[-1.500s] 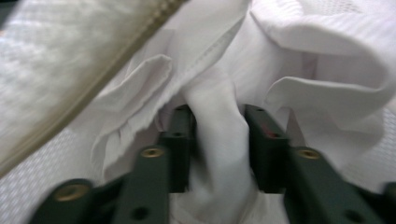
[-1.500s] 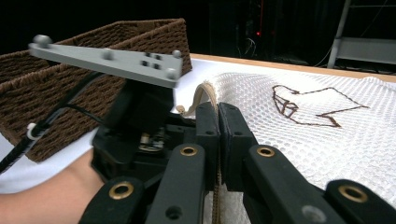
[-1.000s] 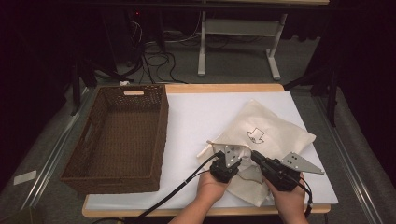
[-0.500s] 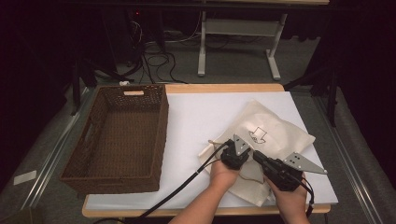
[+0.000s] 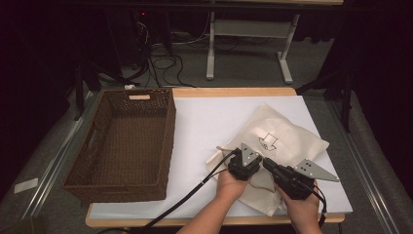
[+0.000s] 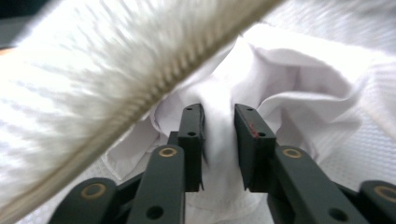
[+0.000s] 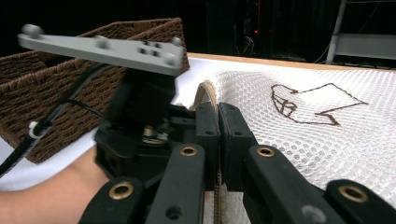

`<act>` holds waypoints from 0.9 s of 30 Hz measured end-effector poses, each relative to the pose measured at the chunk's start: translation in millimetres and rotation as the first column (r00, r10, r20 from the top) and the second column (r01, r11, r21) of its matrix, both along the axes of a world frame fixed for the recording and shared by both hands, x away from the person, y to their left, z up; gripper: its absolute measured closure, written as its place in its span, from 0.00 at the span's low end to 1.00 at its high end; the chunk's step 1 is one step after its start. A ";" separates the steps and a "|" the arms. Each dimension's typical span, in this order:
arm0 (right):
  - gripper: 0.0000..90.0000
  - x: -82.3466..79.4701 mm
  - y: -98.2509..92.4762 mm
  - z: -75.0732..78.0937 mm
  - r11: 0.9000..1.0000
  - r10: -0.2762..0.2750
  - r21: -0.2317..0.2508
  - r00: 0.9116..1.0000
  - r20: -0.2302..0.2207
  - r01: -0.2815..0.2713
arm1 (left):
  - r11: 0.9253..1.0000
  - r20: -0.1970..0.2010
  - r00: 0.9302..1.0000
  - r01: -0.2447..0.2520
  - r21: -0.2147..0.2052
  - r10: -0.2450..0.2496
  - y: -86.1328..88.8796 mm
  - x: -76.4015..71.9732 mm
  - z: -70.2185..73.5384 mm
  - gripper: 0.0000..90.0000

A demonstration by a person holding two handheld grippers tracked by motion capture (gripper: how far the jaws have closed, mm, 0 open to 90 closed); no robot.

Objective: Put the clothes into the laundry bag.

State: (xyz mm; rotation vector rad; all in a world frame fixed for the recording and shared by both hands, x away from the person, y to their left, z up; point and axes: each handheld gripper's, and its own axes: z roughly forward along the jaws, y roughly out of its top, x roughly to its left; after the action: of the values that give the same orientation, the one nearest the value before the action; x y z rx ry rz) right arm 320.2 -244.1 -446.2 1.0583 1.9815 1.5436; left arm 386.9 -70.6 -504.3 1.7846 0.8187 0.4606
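Observation:
A cream mesh bag (image 5: 287, 136) with a dark printed logo lies on the white table top (image 5: 209, 122). My right gripper (image 5: 267, 163) (image 7: 218, 108) is shut on the bag's corded rim (image 7: 205, 91) and holds it up. My left gripper (image 5: 247, 163) (image 6: 218, 112) reaches in under that rim (image 6: 154, 79). A fold of white cloth (image 6: 280, 79) stands between its jaws. Those jaws have just been opening and the pads look loose on the fold. In the right gripper view the left gripper's body and grey plate (image 7: 102, 49) sit close on the left.
A brown wicker basket (image 5: 122, 141) (image 7: 46, 93) stands on the left of the table, with nothing in it. The table's front edge (image 5: 195, 222) runs just under the person's forearms. Beyond the far edge are cables and a white desk frame (image 5: 248, 44) on the floor.
My left gripper has shifted a little up and to the right, towards the bag's mouth. The right gripper and the bag have kept still.

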 end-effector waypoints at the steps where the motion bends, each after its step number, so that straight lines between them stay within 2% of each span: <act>1: 0.98 -0.4 -0.1 0.1 1.000 0.000 -0.001 1.000 -0.001 0.000 | 1.000 0.005 1.000 0.003 -0.002 -0.003 1.6 -1.4 1.3 0.76; 2: 0.98 -0.4 -0.1 0.1 1.000 0.000 -0.001 1.000 -0.001 0.000 | 1.000 0.010 1.000 0.006 0.001 -0.006 3.0 -2.7 2.7 0.76; 8: 0.98 -0.2 -0.2 -0.3 1.000 0.000 -0.006 1.000 0.002 0.000 | 1.000 0.032 0.999 0.024 -0.018 -0.024 9.6 -10.2 7.5 0.56; 9: 0.98 -0.2 -0.2 -0.3 1.000 0.000 -0.006 1.000 0.002 0.000 | 0.999 0.036 0.999 0.024 -0.022 -0.024 10.4 -12.3 8.0 0.56; 10: 0.98 -0.2 -0.1 -0.5 1.000 0.000 -0.006 1.000 0.002 0.000 | 0.999 0.044 0.999 0.028 -0.031 -0.027 12.2 -16.6 8.8 0.51; 13: 0.98 -0.4 0.3 -0.6 1.000 0.000 -0.008 1.000 0.001 0.000 | 0.999 0.050 0.998 0.037 -0.024 -0.035 14.8 -19.9 10.1 0.49; 17: 0.98 -0.6 0.5 -0.5 1.000 0.002 -0.011 1.000 0.005 -0.002 | 0.998 0.050 0.998 0.043 -0.047 -0.041 22.3 -24.9 11.4 0.48; 27: 0.98 -0.7 0.3 -0.4 1.000 0.001 -0.012 1.000 0.004 -0.001 | 0.998 0.062 0.998 0.034 -0.061 -0.030 43.4 -34.2 13.7 0.48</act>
State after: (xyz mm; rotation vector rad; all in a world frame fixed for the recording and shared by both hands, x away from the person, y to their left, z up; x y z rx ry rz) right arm 319.6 -243.8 -446.6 1.0490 1.9862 1.5315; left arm 352.7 -27.2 -490.6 1.7158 0.7529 0.4614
